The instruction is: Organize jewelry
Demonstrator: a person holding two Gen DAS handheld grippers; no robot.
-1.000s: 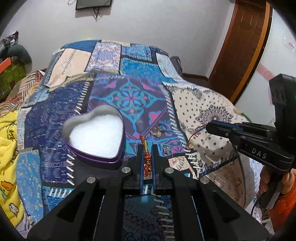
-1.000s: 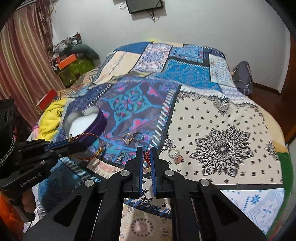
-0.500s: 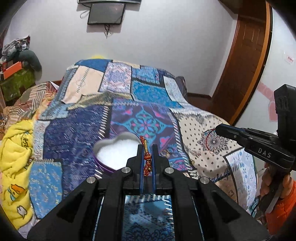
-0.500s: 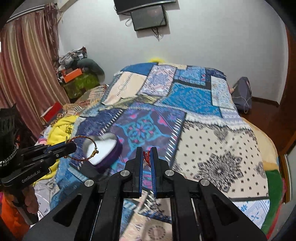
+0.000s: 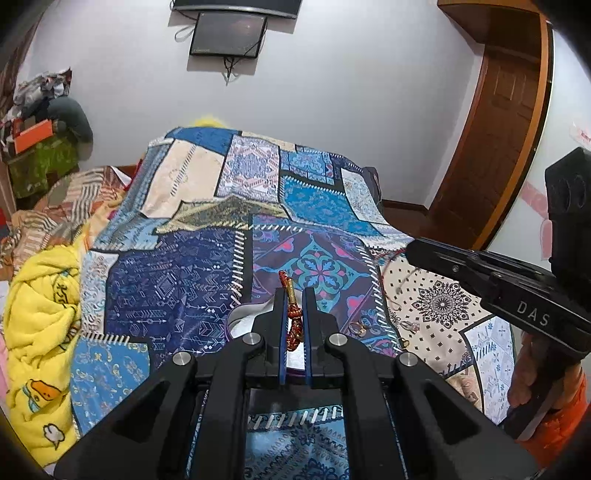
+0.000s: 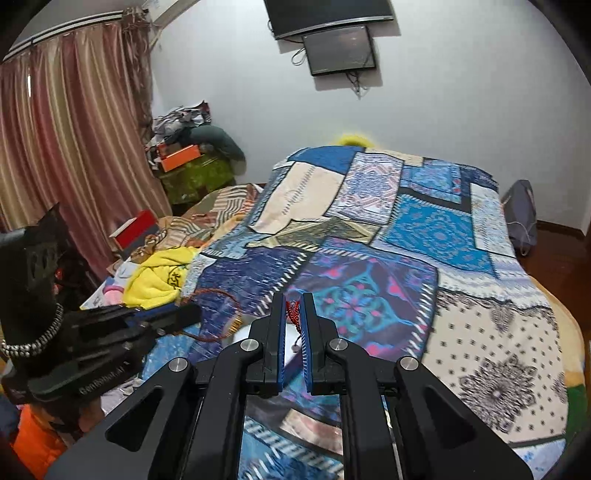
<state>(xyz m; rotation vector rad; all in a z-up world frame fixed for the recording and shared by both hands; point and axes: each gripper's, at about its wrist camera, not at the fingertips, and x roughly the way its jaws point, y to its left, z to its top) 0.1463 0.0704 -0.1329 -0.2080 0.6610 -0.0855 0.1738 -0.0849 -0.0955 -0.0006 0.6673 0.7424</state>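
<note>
Patchwork bedspread (image 5: 173,295) below; both tongs, left (image 5: 294,299) and right (image 6: 294,306), pinch one red cord bracelet (image 5: 293,325), spanning it for the heart tin (image 5: 245,317).

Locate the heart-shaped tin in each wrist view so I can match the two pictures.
Left wrist view: the heart-shaped tin shows low at centre, mostly hidden behind the left claw.
Right wrist view: only a pale blurred sliver of it shows low, left of the right claw.
Shared landmark: the wall screen above the patchwork bedspread.
</note>
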